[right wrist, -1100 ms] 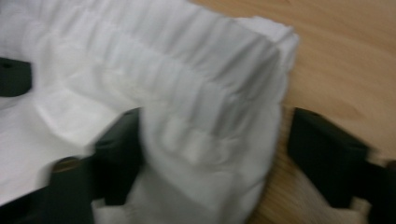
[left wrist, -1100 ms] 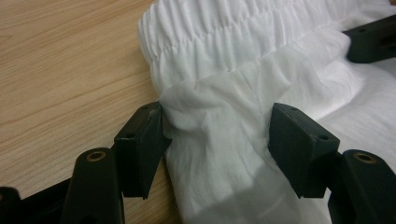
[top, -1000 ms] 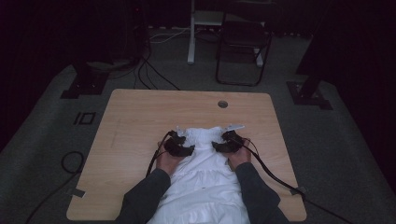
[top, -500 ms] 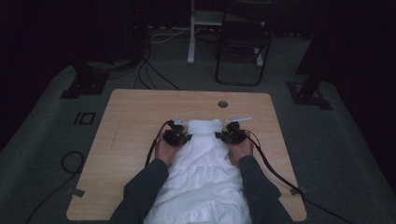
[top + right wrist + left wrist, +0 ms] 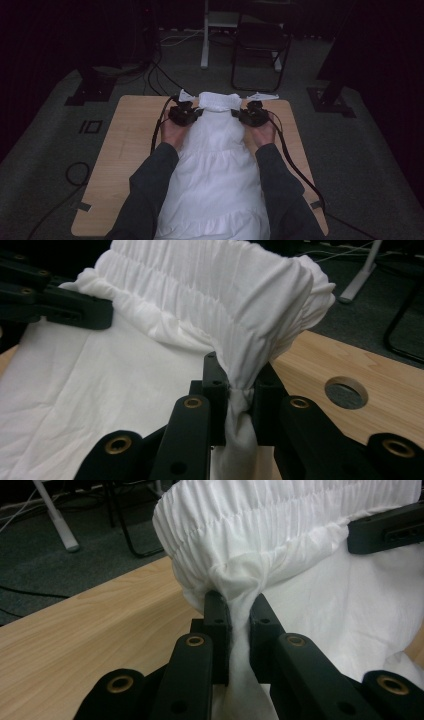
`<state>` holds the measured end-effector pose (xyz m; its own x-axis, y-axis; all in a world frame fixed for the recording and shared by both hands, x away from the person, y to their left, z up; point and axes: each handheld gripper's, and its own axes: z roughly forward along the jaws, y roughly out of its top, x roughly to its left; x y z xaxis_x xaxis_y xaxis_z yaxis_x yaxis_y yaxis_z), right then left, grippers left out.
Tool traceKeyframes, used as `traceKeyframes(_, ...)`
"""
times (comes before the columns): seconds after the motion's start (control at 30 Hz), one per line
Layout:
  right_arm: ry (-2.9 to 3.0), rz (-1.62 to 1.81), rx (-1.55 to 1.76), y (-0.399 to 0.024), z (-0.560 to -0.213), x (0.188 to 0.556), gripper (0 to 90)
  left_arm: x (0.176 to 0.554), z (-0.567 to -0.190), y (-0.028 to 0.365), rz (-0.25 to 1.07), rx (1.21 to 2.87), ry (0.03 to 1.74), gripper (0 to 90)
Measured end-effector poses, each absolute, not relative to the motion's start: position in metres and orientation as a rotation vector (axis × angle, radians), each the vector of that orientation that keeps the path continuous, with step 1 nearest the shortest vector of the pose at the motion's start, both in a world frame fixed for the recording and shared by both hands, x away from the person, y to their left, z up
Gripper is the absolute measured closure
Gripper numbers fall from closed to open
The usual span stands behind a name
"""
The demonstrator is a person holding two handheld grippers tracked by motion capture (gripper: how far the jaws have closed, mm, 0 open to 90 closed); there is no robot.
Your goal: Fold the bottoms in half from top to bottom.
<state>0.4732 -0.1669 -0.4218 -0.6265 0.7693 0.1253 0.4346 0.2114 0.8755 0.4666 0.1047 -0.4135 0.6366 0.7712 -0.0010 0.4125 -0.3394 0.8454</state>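
Observation:
A white dress (image 5: pixel 215 165) with a gathered, smocked top band (image 5: pixel 280 525) runs lengthwise down the wooden table (image 5: pixel 130 140). My left gripper (image 5: pixel 239 607) is shut on a bunched fold at one end of that band; its jaws have just closed with the cloth between them. My right gripper (image 5: pixel 239 372) pinches the band's other end (image 5: pixel 200 285), its jaws likewise just closed on fabric. In the high view the left gripper (image 5: pixel 199 113) and right gripper (image 5: pixel 236 114) hold the band raised near the table's far edge, and the skirt trails back between the person's forearms.
Two thin white straps (image 5: pixel 262 96) stick out sideways from the dress top. A round hole (image 5: pixel 346 392) lies in the tabletop near the right gripper. Black cables (image 5: pixel 295 165) trail from both grippers over the table. A dark chair (image 5: pixel 260 45) and stand bases sit on the floor beyond.
Both hands have risen and moved toward the far edge, lifting the dress top off the table. The skirt now stretches out longer behind them.

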Motion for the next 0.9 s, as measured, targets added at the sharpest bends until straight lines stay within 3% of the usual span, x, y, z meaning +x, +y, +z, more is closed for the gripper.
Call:
traceKeyframes(0.2, 2.192, 1.401, 1.082, -0.172, -0.428, 0.446, 80.7, 0.436, -0.415, 0.109, 0.465, 1.995, 0.857, 83.0)
traceKeyframes(0.53, 2.321, 1.465, 0.936, -0.186, -0.447, 0.353, 80.2, 0.334, -0.431, 0.121, 0.377, 2.037, 0.71, 82.3)
traceKeyframes(0.63, 2.379, 1.455, 0.929, -0.186, -0.464, 0.329, 80.2, 0.31, -0.451, 0.122, 0.327, 2.08, 0.706, 82.2)
traceKeyframes(0.77, 2.489, 1.383, 0.943, -0.182, -0.497, 0.306, 79.7, 0.286, -0.499, 0.124, 0.162, 2.181, 0.762, 81.8)
traceKeyframes(0.9, 2.615, 1.272, 0.964, -0.173, -0.531, 0.293, 78.8, 0.278, -0.545, 0.122, 0.075, 2.292, 0.818, 81.4)
